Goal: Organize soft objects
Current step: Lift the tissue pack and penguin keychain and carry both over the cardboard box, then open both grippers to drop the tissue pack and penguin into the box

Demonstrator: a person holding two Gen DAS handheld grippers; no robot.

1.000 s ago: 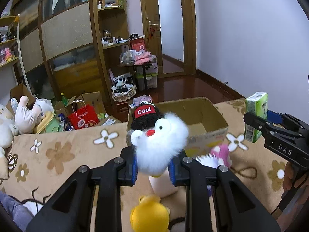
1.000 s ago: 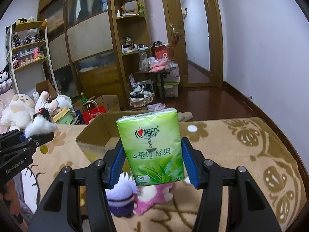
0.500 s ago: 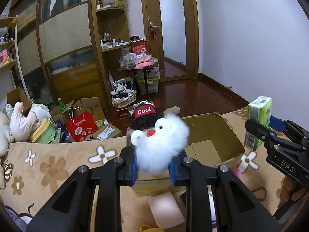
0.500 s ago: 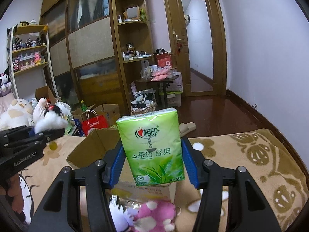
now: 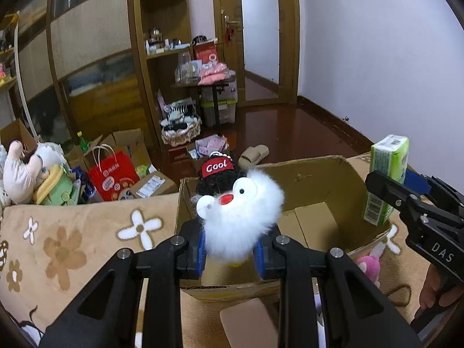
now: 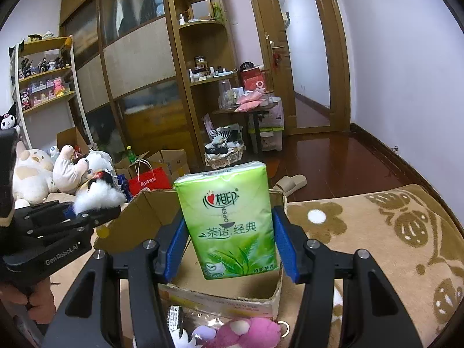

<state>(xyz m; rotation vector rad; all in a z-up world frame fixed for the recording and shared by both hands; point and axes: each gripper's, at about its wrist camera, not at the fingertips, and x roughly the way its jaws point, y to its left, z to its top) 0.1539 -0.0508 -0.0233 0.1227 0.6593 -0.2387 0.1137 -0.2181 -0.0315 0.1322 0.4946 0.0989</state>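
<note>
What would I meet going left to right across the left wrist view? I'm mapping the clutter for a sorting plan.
Plush pile → red paper bag → white fluffy toy in the left hand-held gripper → green tissue pack in the right hand-held gripper.

Red paper bag, perhaps slipper

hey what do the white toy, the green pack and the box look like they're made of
White toy: fluffy synthetic plush, long loose fibres. Green pack: glossy plastic film over what seems soft tissue; it shines and wrinkles. Box: matte brown corrugated cardboard, creased flaps and worn edges.
</note>
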